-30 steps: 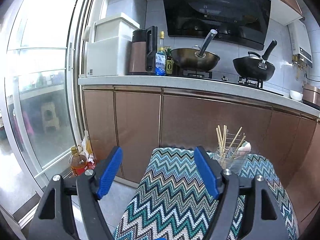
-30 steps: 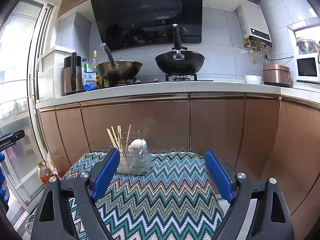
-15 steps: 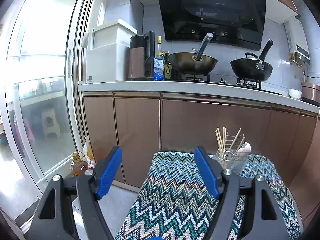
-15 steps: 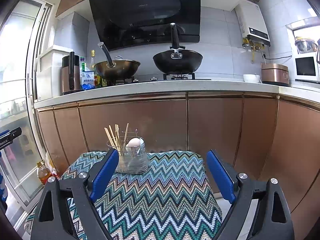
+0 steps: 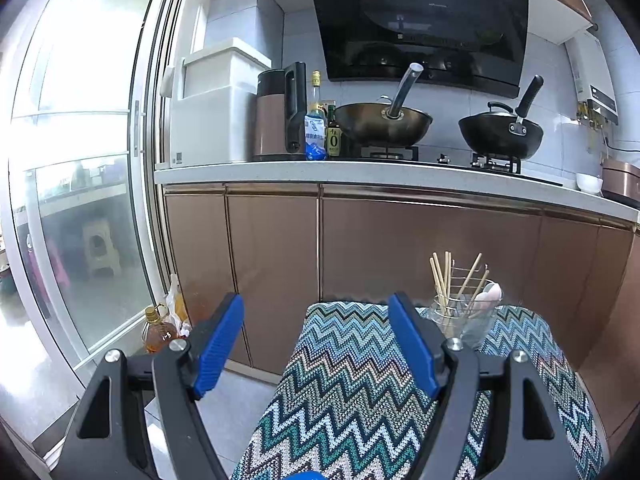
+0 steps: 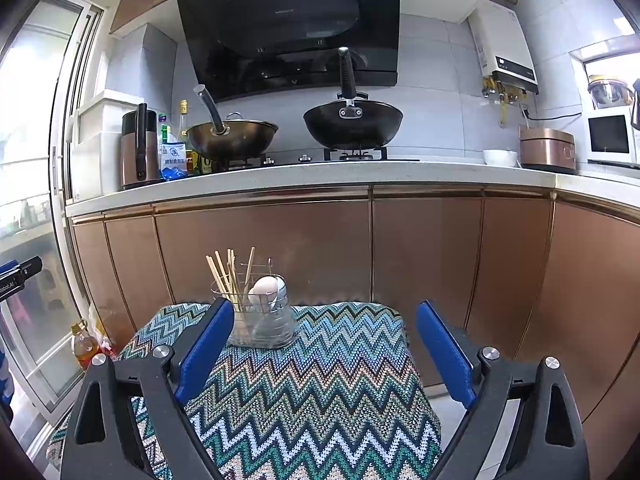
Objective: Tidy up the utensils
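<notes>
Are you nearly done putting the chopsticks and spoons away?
It looks that way. The chopsticks and spoons already stand in the clear holder. Nothing is in hand: the left gripper is open and the right gripper jaws are opening, empty. No utensils lie loose on the zigzag cloth.

dark bottle: label "0" | other print too small to read

Left gripper jaws spread wide, nothing between, right gripper jaws opening (likewise empty), both tilted slightly downward
</notes>
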